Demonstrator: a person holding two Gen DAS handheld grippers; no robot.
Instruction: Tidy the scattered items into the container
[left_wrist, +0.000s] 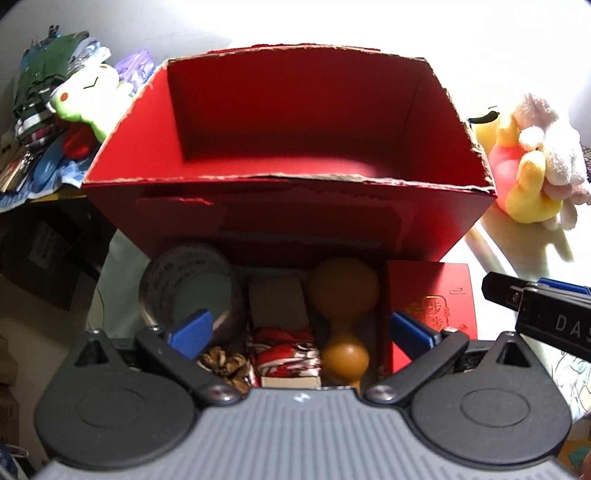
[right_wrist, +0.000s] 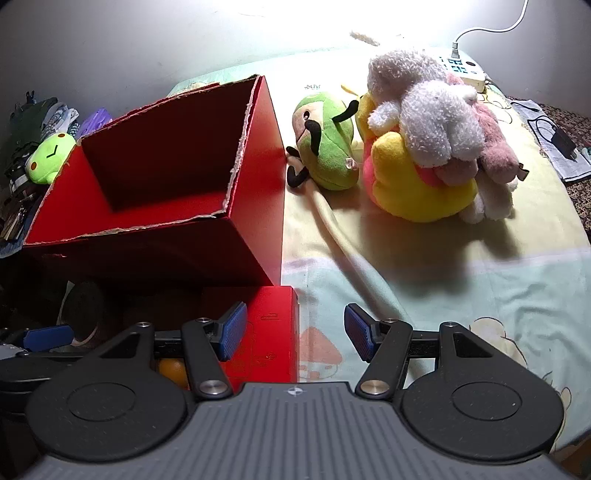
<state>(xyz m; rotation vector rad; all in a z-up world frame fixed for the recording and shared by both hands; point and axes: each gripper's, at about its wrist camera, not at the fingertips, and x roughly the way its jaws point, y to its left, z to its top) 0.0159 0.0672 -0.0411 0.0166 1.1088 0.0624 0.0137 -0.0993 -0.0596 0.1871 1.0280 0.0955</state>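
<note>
Below, open left gripper (left_wrist: 299, 325) faces red box (left_wrist: 295, 206)

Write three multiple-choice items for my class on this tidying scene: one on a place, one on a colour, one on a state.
1. Where does the brown wooden gourd lie?
A. inside the box
B. on the bed in front of the box
C. on the plush toys

2. What colour is the open cardboard box?
A. blue
B. red
C. green

3. How does the left gripper stand?
A. shut on the gourd
B. shut on nothing
C. open

Answers: 1 B, the gourd lies outside the box's near wall; 2 B, its walls are red inside and out; 3 C, its blue pads stand wide apart, gripping nothing.
</note>
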